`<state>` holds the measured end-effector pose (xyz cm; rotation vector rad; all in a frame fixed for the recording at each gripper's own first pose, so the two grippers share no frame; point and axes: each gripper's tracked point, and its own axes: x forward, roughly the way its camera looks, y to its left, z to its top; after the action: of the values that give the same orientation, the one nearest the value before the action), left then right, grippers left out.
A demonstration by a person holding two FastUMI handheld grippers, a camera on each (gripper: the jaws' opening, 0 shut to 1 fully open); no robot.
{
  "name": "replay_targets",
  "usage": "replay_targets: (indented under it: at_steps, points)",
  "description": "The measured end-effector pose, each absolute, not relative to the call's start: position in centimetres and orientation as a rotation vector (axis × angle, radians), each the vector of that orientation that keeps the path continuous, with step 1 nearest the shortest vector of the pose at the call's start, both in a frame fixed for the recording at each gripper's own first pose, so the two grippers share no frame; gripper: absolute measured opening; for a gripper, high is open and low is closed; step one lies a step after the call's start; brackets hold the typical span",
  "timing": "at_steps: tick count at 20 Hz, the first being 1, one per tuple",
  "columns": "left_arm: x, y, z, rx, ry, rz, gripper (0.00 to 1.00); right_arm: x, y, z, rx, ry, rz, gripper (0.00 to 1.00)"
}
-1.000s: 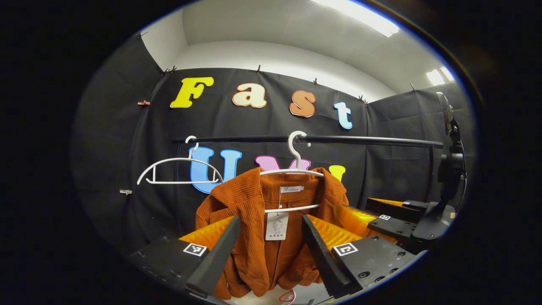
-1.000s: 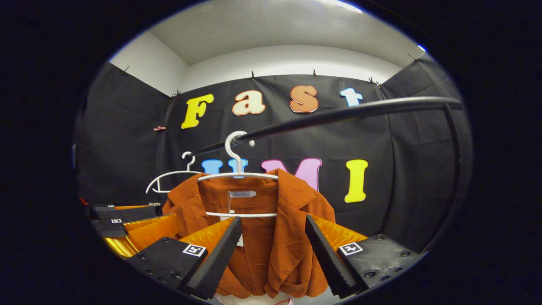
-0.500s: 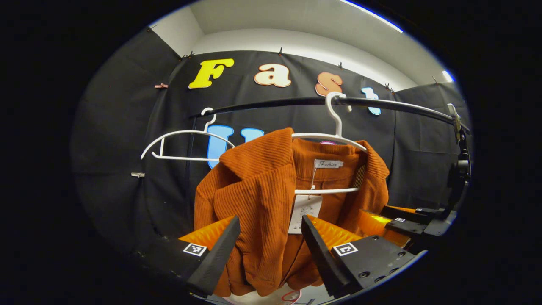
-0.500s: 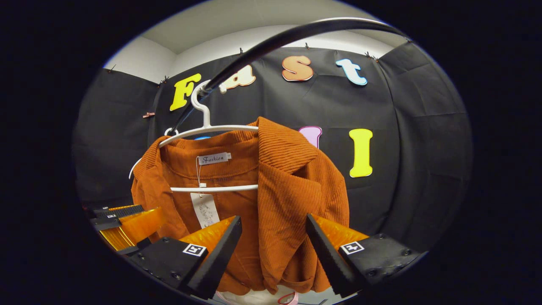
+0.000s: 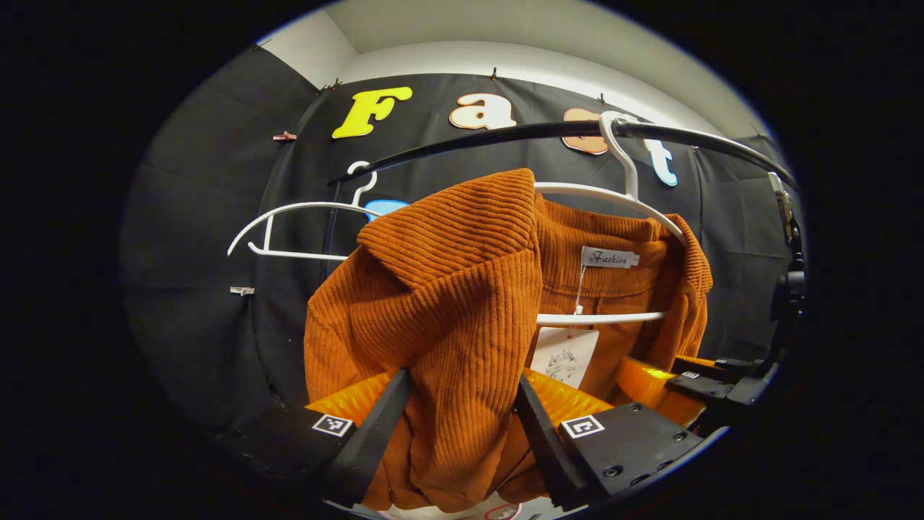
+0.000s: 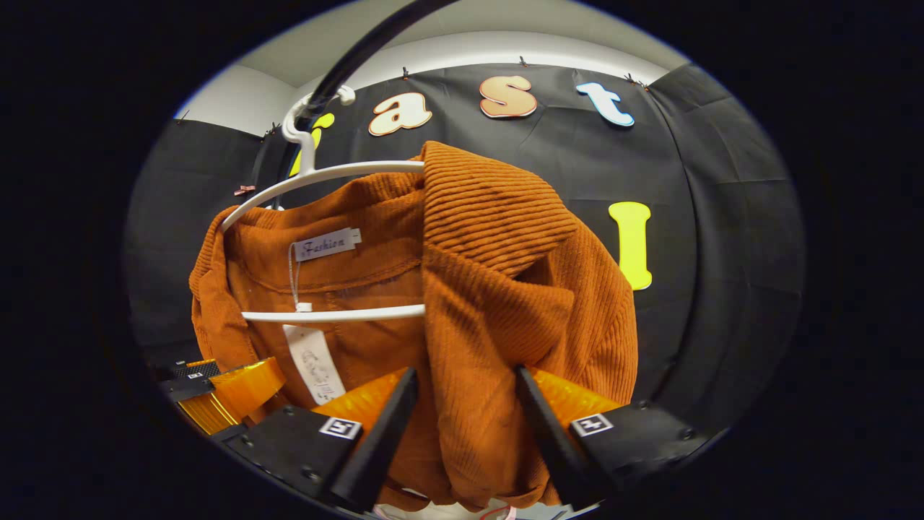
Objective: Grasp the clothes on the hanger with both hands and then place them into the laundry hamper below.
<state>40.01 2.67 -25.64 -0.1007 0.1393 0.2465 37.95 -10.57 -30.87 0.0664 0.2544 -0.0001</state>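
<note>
An orange corduroy jacket (image 5: pixel 447 289) hangs on a white hanger (image 5: pixel 621 195) hooked over a black rail (image 5: pixel 469 137). My left gripper (image 5: pixel 463 375) is open, and the jacket's near front panel fills the gap between its fingers. In the right gripper view the same jacket (image 6: pixel 505 289) hangs from the hanger (image 6: pixel 317 177). My right gripper (image 6: pixel 465 369) is open too, its fingers on either side of the other front panel. Each gripper also appears from the other's camera, the right gripper (image 5: pixel 693 379) and the left gripper (image 6: pixel 216 390), both low beside the jacket. A paper tag (image 5: pixel 563 357) dangles inside the collar.
An empty white hanger (image 5: pixel 289 231) hangs on the rail to the left of the jacket. The rail (image 6: pixel 354 50) passes close overhead in the right gripper view. A sliver of something white and pink (image 5: pixel 498 511) peeks out under the jacket's hem.
Both grippers have moved forward and closer to the jacket. Its front panels now sit between the fingers of each, and the rail has risen in both views.
</note>
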Motion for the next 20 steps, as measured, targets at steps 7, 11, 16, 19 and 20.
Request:
replay_targets:
  at_steps: [7,11,16,19,20]
  points:
    - [40.9,5.7,-25.1,-0.134,0.163,0.282,0.06,40.8,-15.3,-30.2,0.074,0.230,-0.022,0.11]
    - [38.9,6.1,-24.7,-0.051,0.192,0.289,0.06,40.4,-17.7,-28.8,0.087,0.198,-0.059,0.11]
    - [36.0,6.0,-24.2,-0.006,0.241,0.256,0.06,39.9,-20.9,-26.1,0.180,0.140,-0.107,0.11]
    - [33.8,3.7,-24.0,-0.043,0.254,0.141,0.06,40.8,-22.1,-25.1,0.171,0.115,-0.125,0.11]
    - [33.0,3.6,-23.9,-0.043,0.257,0.130,0.06,40.9,-22.3,-24.6,0.160,0.102,-0.126,0.11]
